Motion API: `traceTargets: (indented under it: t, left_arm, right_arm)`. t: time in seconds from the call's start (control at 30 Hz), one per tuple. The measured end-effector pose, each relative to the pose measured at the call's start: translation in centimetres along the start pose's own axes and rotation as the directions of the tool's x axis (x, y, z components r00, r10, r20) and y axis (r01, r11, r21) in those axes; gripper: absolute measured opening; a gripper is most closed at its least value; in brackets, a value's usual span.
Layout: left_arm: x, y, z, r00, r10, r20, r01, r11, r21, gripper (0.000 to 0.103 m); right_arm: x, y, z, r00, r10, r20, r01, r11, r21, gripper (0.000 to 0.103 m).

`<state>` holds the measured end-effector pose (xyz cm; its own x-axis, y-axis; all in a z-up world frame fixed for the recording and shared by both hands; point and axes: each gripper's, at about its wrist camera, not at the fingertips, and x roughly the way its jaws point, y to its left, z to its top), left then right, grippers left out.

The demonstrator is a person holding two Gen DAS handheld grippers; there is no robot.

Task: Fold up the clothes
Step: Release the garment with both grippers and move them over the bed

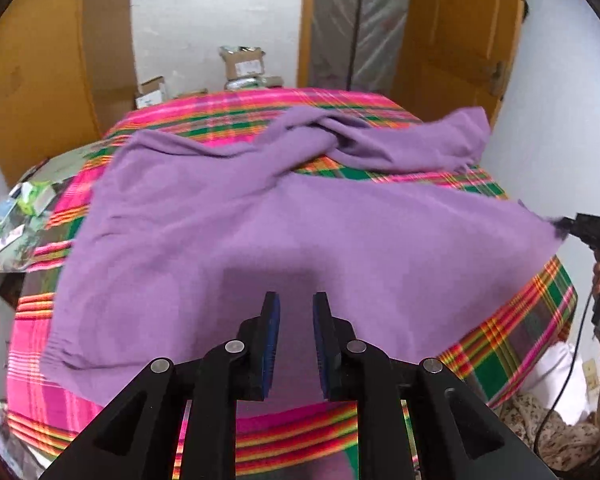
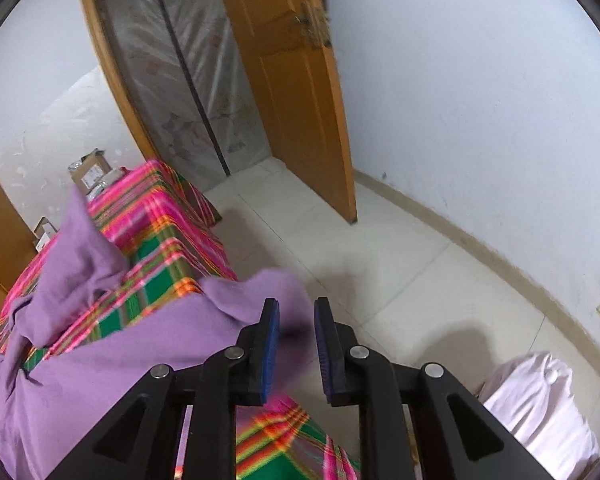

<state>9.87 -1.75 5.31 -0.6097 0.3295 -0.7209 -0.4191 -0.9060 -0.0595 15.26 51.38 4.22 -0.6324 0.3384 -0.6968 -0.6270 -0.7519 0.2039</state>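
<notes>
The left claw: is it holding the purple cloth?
No, the left claw hovers open above the purple cloth, nothing between its pads.

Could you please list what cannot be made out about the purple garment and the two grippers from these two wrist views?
- Left wrist view: the purple garment has its near hem hidden behind the left gripper, and motion blur softens its far folds.
- Left wrist view: the right gripper sits at the frame edge; whether it pinches the garment corner is unclear.
- Right wrist view: the garment's left part is cut off by the frame edge.
</notes>
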Motion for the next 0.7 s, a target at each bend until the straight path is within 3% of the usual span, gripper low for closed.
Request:
traceTargets:
  t: [0.23,0.47,0.6,0.7]
  left_arm:
    - [-1.8,3.8,2.0,0.995,0.081,0.058,-0.079,0.996,-0.049,0.021]
    - [-3.4,7.8,4.5,0.981,0.173,0.092,-0.166,0.983,-0.081,0.021]
    - [-4.4,10.2,6.3,0.969,0.222,0.105,-0.213,0.973,-0.090,0.024]
    - [-4.5,11.9,7.9,0.965,0.240,0.108,-0.232,0.969,-0.080,0.024]
  right_arm:
    - [-1.2,6.5,2.3,0.995,0.088,0.039,-0.082,0.988,-0.134,0.018]
    - [-2.5,13.0,4.5,0.982,0.179,0.066,-0.155,0.951,-0.268,0.018]
    - [-3.3,16.9,5.7,0.969,0.234,0.076,-0.194,0.917,-0.348,0.018]
    - [-4.0,21.7,6.2,0.947,0.318,0.052,-0.263,0.855,-0.446,0.018]
